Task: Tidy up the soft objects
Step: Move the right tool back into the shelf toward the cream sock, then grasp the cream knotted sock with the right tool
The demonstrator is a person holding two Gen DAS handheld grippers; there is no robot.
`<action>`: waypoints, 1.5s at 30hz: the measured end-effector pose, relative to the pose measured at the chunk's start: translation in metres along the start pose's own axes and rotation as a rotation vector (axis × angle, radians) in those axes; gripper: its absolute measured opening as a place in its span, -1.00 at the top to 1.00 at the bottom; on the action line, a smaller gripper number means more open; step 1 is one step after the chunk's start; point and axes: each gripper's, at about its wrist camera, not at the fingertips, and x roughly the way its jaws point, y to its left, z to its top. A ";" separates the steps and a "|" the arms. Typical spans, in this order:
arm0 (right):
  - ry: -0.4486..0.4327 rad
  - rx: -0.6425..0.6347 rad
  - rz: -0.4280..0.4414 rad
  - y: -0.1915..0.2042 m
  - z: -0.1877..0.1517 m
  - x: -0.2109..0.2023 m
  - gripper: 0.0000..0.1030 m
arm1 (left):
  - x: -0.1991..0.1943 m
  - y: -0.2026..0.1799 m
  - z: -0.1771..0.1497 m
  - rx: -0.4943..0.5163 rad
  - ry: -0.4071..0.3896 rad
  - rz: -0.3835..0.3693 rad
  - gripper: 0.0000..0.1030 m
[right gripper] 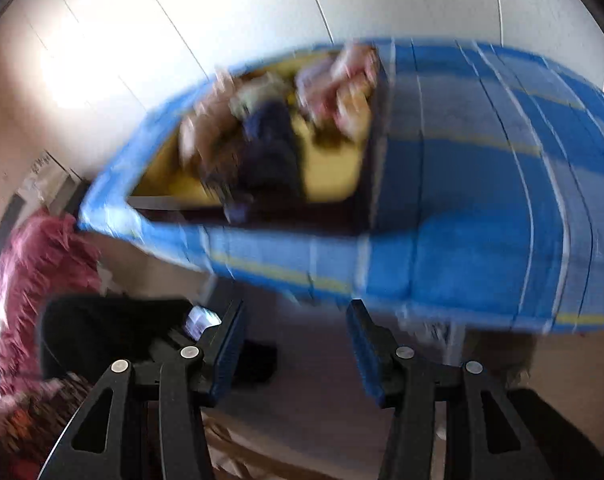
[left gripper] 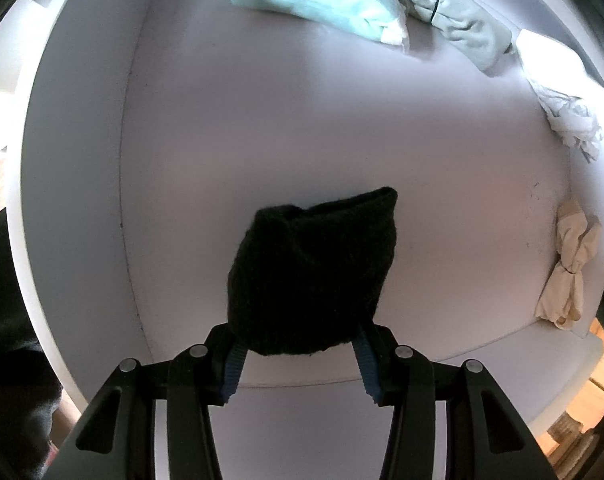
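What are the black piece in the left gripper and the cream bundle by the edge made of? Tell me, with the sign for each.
Black piece: likely knitted wool or fleece, matte; its outline is fuzzy and it sags softly between the left gripper's fingers.
Cream bundle: probably thin woven or jersey fabric, matte; it is creased, limp and cinched at the middle. The exact fibre cannot be told.

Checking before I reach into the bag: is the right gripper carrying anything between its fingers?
No. The right gripper has nothing between its fingers; only blurred floor shows in the gap, below the blue bag.
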 end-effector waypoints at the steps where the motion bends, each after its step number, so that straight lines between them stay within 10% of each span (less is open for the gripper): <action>1: 0.026 0.008 -0.007 -0.003 -0.006 0.007 0.00 | -0.001 0.001 0.000 0.000 0.000 0.000 0.06; 10: 0.454 0.184 -0.272 -0.058 -0.069 0.128 0.00 | -0.002 0.016 -0.007 -0.009 -0.001 -0.003 0.06; 19: 0.656 0.324 -0.433 -0.104 -0.115 0.192 0.00 | -0.008 0.020 -0.013 -0.042 -0.054 -0.065 0.17; 30: 0.756 0.229 -0.470 -0.094 -0.129 0.225 -0.19 | -0.015 0.025 -0.016 -0.061 -0.071 -0.102 0.22; 38: 0.753 0.216 -0.402 -0.105 -0.125 0.223 -0.26 | 0.002 0.016 -0.004 -0.031 -0.030 -0.050 -0.43; 45: 0.750 0.121 -0.414 -0.088 -0.126 0.226 -0.11 | -0.003 0.002 -0.003 0.038 -0.048 -0.022 0.21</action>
